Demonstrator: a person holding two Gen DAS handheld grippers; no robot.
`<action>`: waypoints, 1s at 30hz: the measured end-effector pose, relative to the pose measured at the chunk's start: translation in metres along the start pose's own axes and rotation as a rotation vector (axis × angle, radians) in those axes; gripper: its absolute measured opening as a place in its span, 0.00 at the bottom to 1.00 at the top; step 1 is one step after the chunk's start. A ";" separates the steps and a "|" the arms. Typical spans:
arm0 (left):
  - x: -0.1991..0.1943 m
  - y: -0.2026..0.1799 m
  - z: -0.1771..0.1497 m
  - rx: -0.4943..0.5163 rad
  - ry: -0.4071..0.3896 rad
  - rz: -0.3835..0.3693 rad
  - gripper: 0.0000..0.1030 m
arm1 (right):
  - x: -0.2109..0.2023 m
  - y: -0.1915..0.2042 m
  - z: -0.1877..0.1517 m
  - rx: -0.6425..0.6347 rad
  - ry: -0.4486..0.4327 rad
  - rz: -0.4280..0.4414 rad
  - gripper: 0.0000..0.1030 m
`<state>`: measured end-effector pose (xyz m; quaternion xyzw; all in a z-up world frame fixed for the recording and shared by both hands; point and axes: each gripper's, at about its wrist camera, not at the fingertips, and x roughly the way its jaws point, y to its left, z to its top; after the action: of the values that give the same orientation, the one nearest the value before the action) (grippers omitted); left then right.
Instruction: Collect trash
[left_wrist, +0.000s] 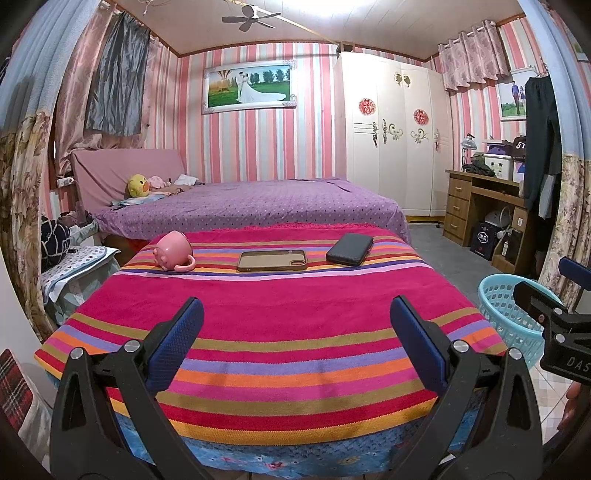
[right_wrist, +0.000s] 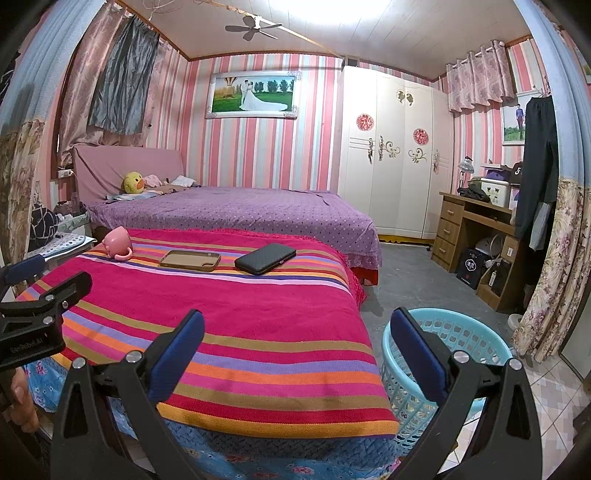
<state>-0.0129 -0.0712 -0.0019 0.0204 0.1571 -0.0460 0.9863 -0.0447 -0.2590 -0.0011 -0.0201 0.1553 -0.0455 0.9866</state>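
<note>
A table under a striped red cloth (left_wrist: 273, 317) fills the middle of both views (right_wrist: 229, 317). At its far edge lie a pink mug on its side (left_wrist: 173, 252) (right_wrist: 117, 243), a brown phone case (left_wrist: 271, 260) (right_wrist: 190, 260) and a black wallet (left_wrist: 350, 248) (right_wrist: 265, 258). A light blue plastic basket (left_wrist: 509, 317) (right_wrist: 476, 343) stands on the floor to the table's right. My left gripper (left_wrist: 295, 317) is open and empty over the table's near edge. My right gripper (right_wrist: 297, 328) is open and empty, between the table's right corner and the basket.
A bed with a purple dotted cover (left_wrist: 251, 203) stands behind the table, with a yellow duck toy (left_wrist: 137, 185) on it. A white wardrobe (left_wrist: 391, 136) and a wooden desk (left_wrist: 480, 199) stand at the right. A cluttered side stand (left_wrist: 74, 266) is left of the table.
</note>
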 end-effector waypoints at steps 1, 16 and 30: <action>0.000 -0.001 0.000 0.001 -0.001 -0.001 0.95 | 0.000 0.000 0.000 0.000 0.000 0.000 0.95; 0.000 -0.001 0.000 0.001 -0.001 0.000 0.95 | 0.002 -0.001 0.000 0.001 -0.002 0.001 0.95; 0.000 -0.001 0.000 0.002 -0.002 0.000 0.95 | 0.002 0.000 -0.001 0.000 -0.003 -0.001 0.95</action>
<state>-0.0127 -0.0723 -0.0025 0.0214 0.1561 -0.0461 0.9864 -0.0434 -0.2590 -0.0028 -0.0203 0.1538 -0.0458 0.9868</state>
